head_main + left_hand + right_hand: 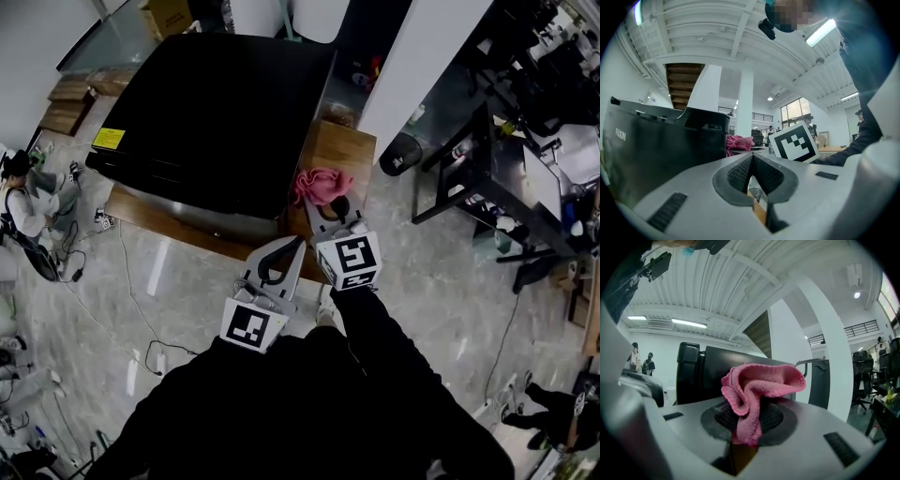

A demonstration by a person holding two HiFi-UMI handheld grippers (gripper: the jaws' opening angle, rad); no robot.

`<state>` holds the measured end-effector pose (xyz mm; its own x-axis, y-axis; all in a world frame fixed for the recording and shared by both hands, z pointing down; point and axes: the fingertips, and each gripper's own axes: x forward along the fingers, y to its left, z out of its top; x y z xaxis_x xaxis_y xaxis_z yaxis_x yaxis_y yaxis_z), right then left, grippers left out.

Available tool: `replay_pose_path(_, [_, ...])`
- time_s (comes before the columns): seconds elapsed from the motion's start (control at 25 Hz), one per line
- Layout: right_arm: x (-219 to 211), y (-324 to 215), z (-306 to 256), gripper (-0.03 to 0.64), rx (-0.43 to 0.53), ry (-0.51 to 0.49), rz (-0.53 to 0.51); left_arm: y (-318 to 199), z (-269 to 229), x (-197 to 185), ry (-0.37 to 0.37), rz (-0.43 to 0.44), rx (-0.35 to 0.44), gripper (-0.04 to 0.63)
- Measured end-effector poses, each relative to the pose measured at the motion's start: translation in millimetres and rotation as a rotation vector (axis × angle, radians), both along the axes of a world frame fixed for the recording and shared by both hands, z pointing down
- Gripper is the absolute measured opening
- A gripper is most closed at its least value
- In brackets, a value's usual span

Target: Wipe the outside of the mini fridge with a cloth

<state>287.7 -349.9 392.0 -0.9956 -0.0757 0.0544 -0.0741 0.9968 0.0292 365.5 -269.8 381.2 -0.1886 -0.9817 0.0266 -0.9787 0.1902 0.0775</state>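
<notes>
The black mini fridge (211, 108) stands on a low wooden platform (345, 150) ahead of me; it fills the left of the left gripper view (656, 145) and rises behind the cloth in the right gripper view (717, 369). A crumpled pink cloth (322, 185) hangs at the fridge's right front corner, pinched in my right gripper (330, 212). Between those jaws the cloth (757, 390) bunches upward. My left gripper (297, 243) sits just left of the right one, shut with nothing in it, its pads (740, 172) pressed together. It sees the cloth (738, 142) and the right gripper's marker cube (794, 143).
A white pillar (422, 56) rises right of the fridge, with a round black bin (401, 153) at its foot. Dark desks and chairs (506, 178) crowd the right side. A person (23, 202) sits on the floor at far left, and cables (141, 309) trail over the tiles.
</notes>
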Motion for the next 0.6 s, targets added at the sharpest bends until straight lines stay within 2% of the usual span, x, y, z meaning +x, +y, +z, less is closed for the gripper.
replay_pose_path(0.12, [-11,-15,2,0.083,-0.004,-0.001,-0.055,-19,-1,-3,0.003,-0.050,0.001,0.005])
replay_pose_path(0.28, [-23,-33,9,0.083,0.001,-0.003,-0.130,-45,2,-2,-0.031,-0.115,-0.011,0.005])
replay_pose_path(0.6, [-59,-83,19,0.083,0.007,-0.013,-0.232,-96,7,-25,-0.039,-0.249,-0.007,0.005])
